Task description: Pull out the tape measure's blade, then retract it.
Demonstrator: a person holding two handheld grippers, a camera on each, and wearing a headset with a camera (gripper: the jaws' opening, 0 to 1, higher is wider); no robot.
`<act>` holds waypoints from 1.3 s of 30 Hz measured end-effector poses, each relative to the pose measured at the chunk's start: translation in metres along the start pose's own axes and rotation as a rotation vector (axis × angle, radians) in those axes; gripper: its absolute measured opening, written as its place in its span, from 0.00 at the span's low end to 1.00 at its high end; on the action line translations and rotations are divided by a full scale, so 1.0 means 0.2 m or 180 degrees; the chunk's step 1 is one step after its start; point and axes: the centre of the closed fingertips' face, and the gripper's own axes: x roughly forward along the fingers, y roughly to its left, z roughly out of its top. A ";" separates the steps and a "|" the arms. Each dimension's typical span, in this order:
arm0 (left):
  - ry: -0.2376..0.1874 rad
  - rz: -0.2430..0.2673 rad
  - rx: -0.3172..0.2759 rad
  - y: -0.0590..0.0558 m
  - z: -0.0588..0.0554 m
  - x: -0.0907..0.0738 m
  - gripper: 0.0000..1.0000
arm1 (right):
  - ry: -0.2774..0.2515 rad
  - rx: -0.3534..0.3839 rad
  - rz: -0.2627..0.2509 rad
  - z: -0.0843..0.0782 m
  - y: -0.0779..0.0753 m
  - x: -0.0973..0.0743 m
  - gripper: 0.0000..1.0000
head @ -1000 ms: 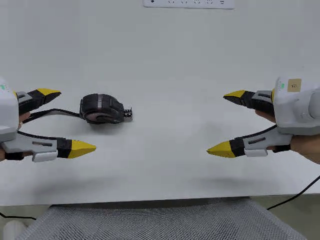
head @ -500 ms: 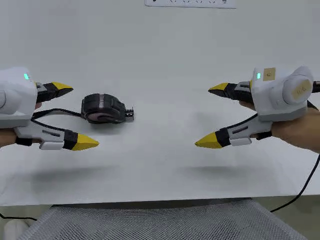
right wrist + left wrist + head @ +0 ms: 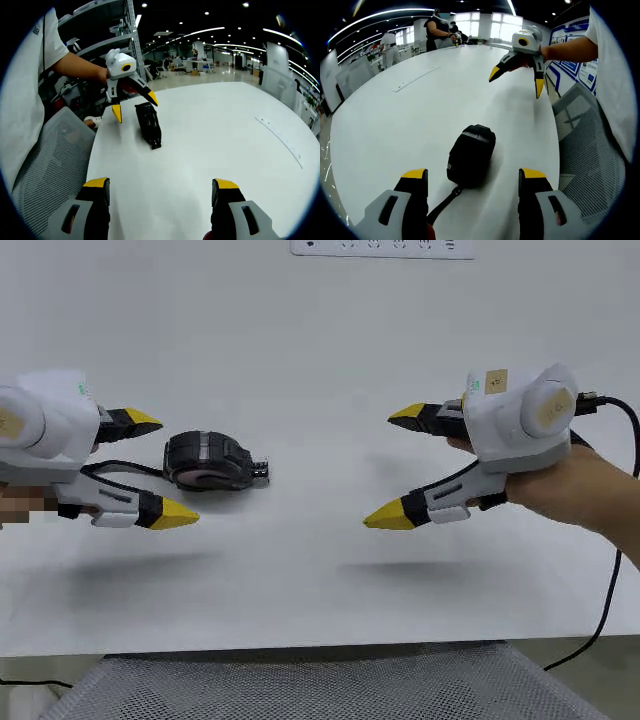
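A: Where is the black rounded tape measure case point(image 3: 205, 460)?

B: Left of centre in the head view, lying on the white tabletop point(image 3: 320, 360). Its small metal hook point(image 3: 258, 467) sits right at the case mouth and points toward the middle of the frame. A black strap point(image 3: 120, 465) trails off to the left.

A: And the left gripper point(image 3: 168, 467)?

B: Its yellow-tipped jaws are spread wide, one above the case in the frame and one below it. The tips reach about level with the case's left end. In the left gripper view the case lies just ahead of the tips, touching neither, and the strap runs back between them.

A: The right gripper point(image 3: 387, 468)?

B: Right of centre, jaws also spread wide and holding nothing. The tips point left at the hook and stay well apart from it, with bare white table between.

A: How much room is there around it?

B: There is open tabletop on every side of the case. The table's front edge crosses the lower part of the frame, well below the case, with a grey mesh chair back point(image 3: 300, 685) under it. A white power strip point(image 3: 380, 246) lies at the top edge, far behind. A black cable point(image 3: 615, 570) hangs off the right gripper at the lower right.
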 end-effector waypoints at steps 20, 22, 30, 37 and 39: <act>0.0118 -0.0130 0.0162 0.01 -0.01 0.08 0.36 | -0.0020 -0.0052 0.0118 0.05 0.03 0.09 0.84; 0.0130 -0.0131 0.0186 0.02 -0.02 0.09 0.34 | -0.0012 -0.0052 0.0135 0.04 0.04 0.10 0.84; 0.0136 -0.0137 0.0206 0.02 -0.02 0.09 0.29 | -0.0018 -0.0073 0.0153 0.05 0.04 0.14 0.83; 0.0142 -0.0161 0.0260 0.02 -0.02 0.09 0.28 | -0.0049 -0.0137 0.0140 0.07 0.03 0.18 0.80; 0.0143 -0.0168 0.0255 0.02 -0.02 0.09 0.28 | -0.0055 -0.0154 0.0151 0.08 0.03 0.20 0.78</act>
